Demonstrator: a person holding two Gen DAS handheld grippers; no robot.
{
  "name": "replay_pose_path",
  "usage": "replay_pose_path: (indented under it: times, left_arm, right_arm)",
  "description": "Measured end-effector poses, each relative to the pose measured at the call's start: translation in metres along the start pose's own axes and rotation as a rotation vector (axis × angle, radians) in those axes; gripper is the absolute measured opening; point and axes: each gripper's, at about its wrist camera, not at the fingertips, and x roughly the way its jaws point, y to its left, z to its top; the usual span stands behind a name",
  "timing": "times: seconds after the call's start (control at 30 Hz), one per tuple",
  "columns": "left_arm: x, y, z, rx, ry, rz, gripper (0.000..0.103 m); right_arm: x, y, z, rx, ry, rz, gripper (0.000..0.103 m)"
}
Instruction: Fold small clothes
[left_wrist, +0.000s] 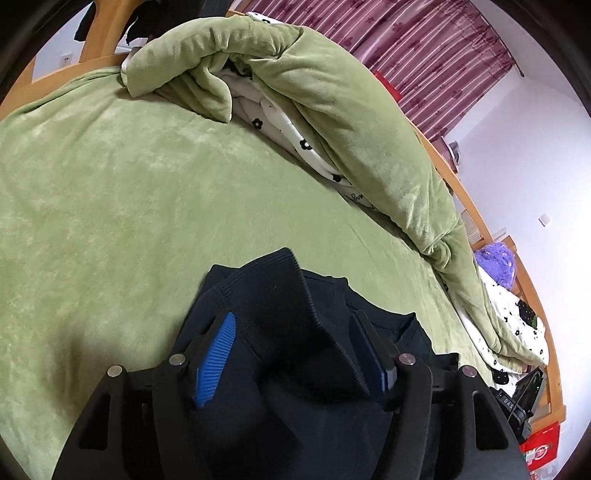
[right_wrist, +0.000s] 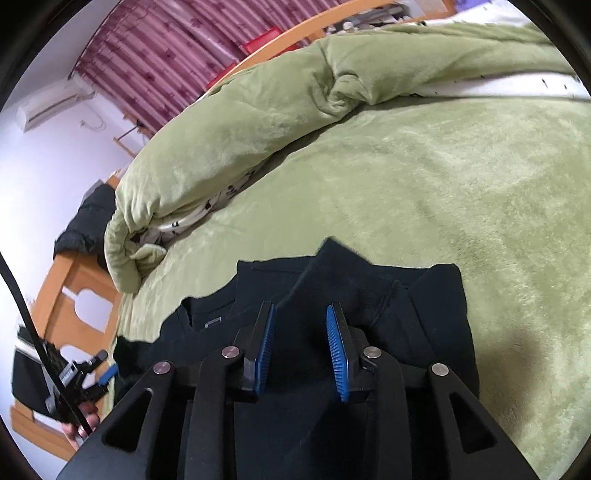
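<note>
DESK: Black gripper linkages fill the near edge of both views. What am I captioning?

OPERATOR: Mid-fold on a bed. My left gripper (left_wrist: 291, 354) stands with its jaws wide, and a ribbed hem of the dark garment (left_wrist: 295, 332) humps up loosely between the blue pads (left_wrist: 216, 358), neither pad pressing on it as far as I can see. My right gripper (right_wrist: 301, 350) has a narrower gap; the same dark garment (right_wrist: 351, 291) lies under and between its fingers, with daylight on both sides of the cloth, so I read that as let go too.

DESK: Where is the garment exactly?

OPERATOR: On the green bedspread (left_wrist: 129, 192), at its near edge, well short of the rolled green quilt (left_wrist: 332, 110) that runs along the far side.

DESK: How far along?

OPERATOR: My judgement: one fold laid over and just set down, since layers overlap and the outline is compact. It looks lumpy, so smoothing or another fold probably remains. I cannot tell whether other clothes wait.

DESK: Counts?

OPERATOR: One dark garment, two grippers, one quilt, one bedspread, and the person's hand (right_wrist: 83, 421) on the left tool, seen from the right camera
</note>
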Motion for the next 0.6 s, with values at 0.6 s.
replay_pose_path:
  times: [0.6]
  left_arm:
    - [-0.056, 0.008, -0.051, 0.159, 0.018, 0.160, 0.066]
  right_arm:
    - [-0.061, -0.001, -0.048, -0.222, 0.016, -0.242, 0.038]
